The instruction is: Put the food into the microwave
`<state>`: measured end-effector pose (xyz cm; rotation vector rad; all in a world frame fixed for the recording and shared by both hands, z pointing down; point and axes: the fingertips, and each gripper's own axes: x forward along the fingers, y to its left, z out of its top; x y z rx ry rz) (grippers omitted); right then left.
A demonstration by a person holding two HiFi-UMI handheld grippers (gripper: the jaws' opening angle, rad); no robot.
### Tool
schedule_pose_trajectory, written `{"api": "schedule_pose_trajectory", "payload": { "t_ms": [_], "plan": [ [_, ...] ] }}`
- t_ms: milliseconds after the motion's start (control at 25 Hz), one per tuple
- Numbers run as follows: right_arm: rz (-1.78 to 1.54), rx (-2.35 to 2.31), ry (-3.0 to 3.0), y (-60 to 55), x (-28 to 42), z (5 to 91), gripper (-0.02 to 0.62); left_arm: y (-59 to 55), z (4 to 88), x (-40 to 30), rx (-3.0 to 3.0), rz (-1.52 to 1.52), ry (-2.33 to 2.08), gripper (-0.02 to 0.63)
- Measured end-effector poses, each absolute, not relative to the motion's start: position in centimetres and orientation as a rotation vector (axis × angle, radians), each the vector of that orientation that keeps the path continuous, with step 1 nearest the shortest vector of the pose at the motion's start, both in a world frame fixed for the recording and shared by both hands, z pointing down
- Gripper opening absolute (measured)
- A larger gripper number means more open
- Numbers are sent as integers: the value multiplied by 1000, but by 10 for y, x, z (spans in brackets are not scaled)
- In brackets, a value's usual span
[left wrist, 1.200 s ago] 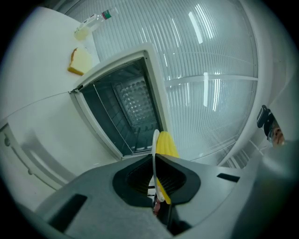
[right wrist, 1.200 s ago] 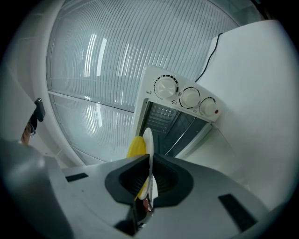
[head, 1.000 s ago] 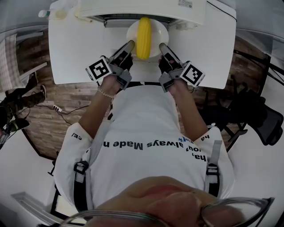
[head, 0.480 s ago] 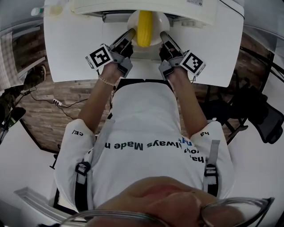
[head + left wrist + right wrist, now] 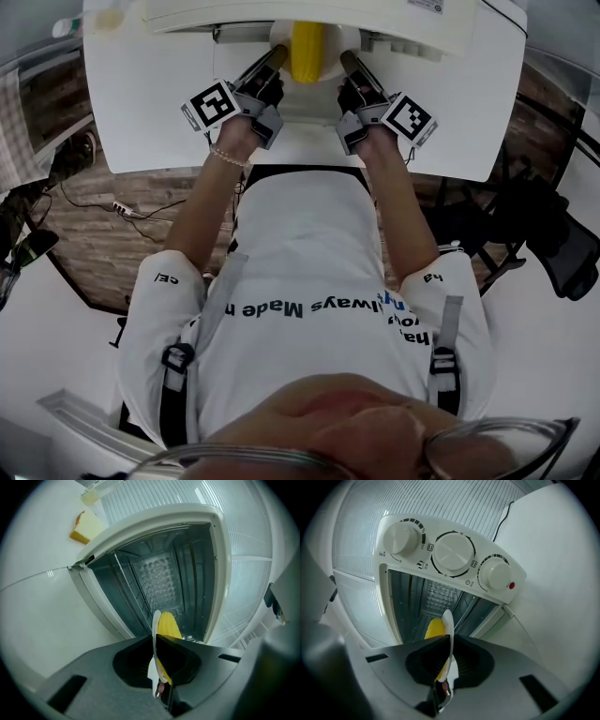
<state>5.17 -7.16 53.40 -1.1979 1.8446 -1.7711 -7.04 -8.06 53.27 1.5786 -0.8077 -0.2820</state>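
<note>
White desk (image 5: pixel 150 112), seen from above | white three-dial microwave (image 5: pixel 450 555) at the back, door open | yellow corn cob (image 5: pixel 307 52) on round white plate (image 5: pixel 154 630), halfway into the microwave's mouth | right hand-held gripper (image 5: pixel 347 61) clamped on the plate's rim nearest the microwave's dials | left hand-held gripper (image 5: pixel 274 58) clamped on the opposite rim

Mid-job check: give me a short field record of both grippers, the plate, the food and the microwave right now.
left gripper: shut on the plate, at one side of its rim
right gripper: shut on the opposite side of the rim
food: yellow corn cob lying on the plate
microwave: front open, plate at its mouth, seemingly partly inside
</note>
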Motion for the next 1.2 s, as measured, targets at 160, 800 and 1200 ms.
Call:
{"api": "schedule_pose_trajectory", "payload": {
  "t_ms": [160,800,1200],
  "plan": [
    [-1781,-1223,1825,-77,54,542,23,-86,540,-70,1571,-279,-807,18],
    [-1780,-1238,1789,-85,55,551,23,-92,550,-68,1563,-281,-836,18],
    [-1764,-1249,1753,-98,52,554,23,-88,550,-73,1555,-313,-846,64]
  ]
}}
